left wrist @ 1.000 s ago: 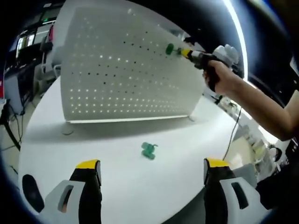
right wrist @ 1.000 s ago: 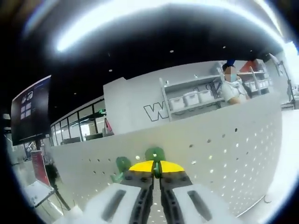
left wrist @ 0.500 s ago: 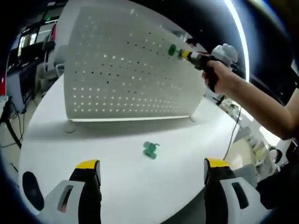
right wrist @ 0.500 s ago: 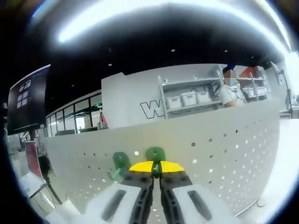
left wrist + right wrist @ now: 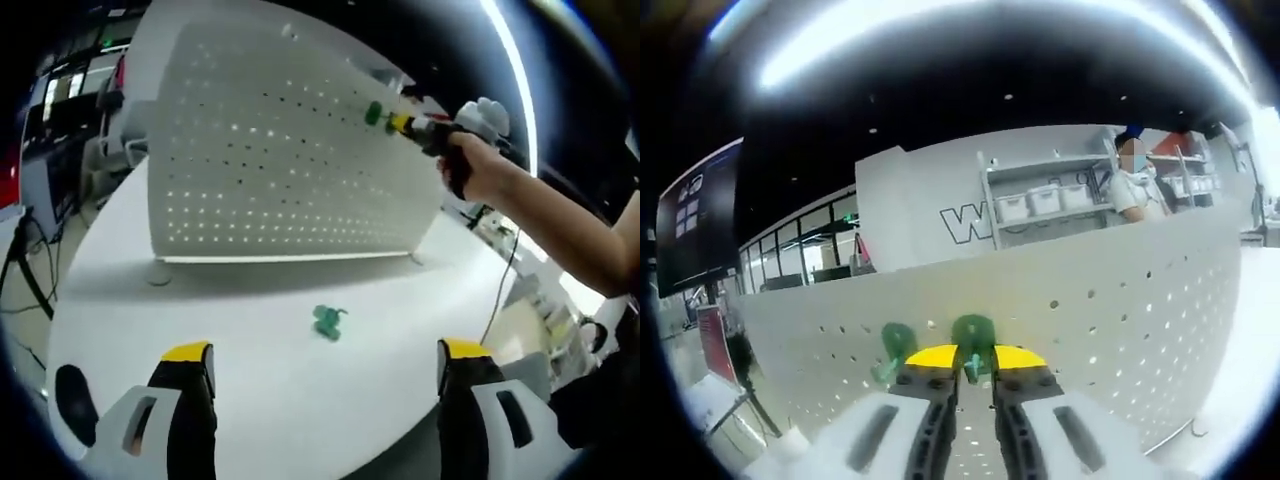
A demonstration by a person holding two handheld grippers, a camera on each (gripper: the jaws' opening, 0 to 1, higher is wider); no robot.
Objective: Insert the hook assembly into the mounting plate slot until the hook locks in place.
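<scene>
**Hook at the board, spare hook on the table**

My right claw (image 5: 972,362) has its yellow-tipped jaws drawn nearly together on a green hook (image 5: 973,336), which pokes out just past the tips. The hook's rounded head sits against the white pegboard (image 5: 1110,310), near its top edge. A second green knob (image 5: 897,343) stands just beside it to the left, also at the board's face; I cannot tell whether it is another part of the same hook or a separate piece, since my jaws cover whatever lies below.

From the left gripper view, the same right claw (image 5: 398,122) meets the board's upper right area, with my hand (image 5: 478,168) wrapped round its grip and the hook (image 5: 374,113) a small green dot at the tip.

My left claw (image 5: 325,365) hangs with its jaws wide apart, holding nothing, over the white table (image 5: 150,330). Ahead of it, between the jaws and the board and well clear of both, lies a teal hook piece (image 5: 328,322), small and knobbly, its shape too blurred to read.

The pegboard (image 5: 270,160) is a smooth white sheet with even rows of small round holes, standing upright on little feet. Its far top corner is cut off by the view's edge.

Beyond the board stand shelves with bins (image 5: 1040,205) and a person (image 5: 1135,185).
</scene>
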